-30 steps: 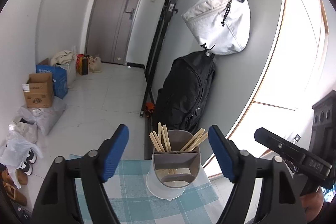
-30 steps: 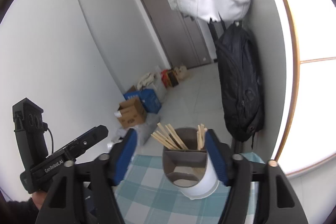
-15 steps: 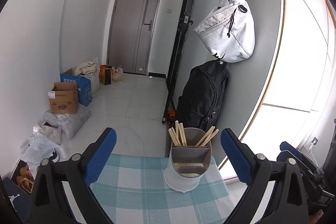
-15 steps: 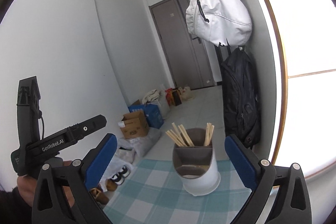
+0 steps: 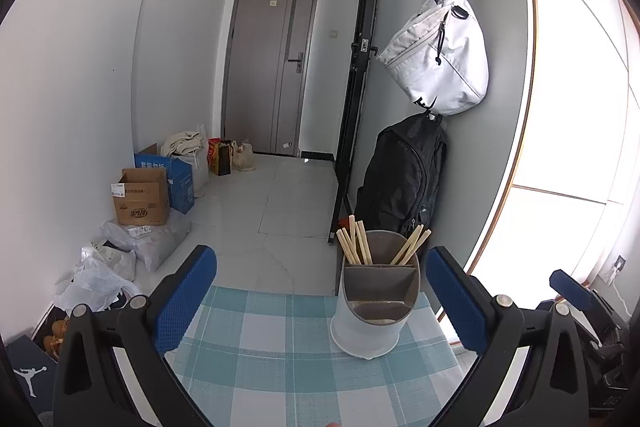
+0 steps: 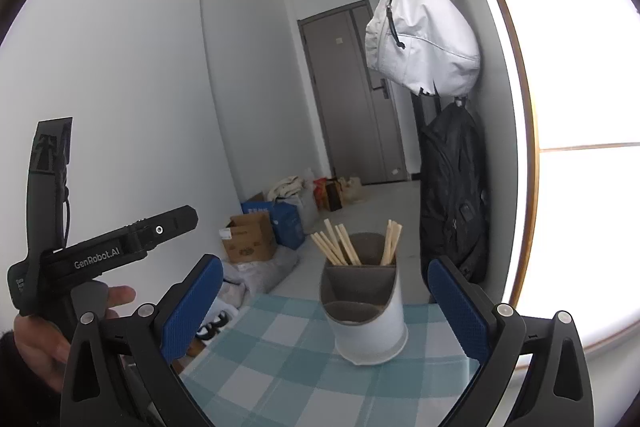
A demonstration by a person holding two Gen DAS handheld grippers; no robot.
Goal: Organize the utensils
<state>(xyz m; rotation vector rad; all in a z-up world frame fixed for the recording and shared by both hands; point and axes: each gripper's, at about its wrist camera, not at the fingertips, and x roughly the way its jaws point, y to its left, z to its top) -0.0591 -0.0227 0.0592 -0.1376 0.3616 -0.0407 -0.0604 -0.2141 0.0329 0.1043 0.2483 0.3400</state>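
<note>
While both grippers' jaws gape wide and empty, the utensil holder [image 5: 374, 301] stands near the tablecloth [image 5: 256, 355] edge.

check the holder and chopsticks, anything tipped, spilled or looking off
Nothing stands out. The holder stands upright on the checked cloth, and the chopsticks lean in its two back compartments, none fallen out. The front compartment looks empty. Both grippers, left and right, are open and hold nothing.
</note>
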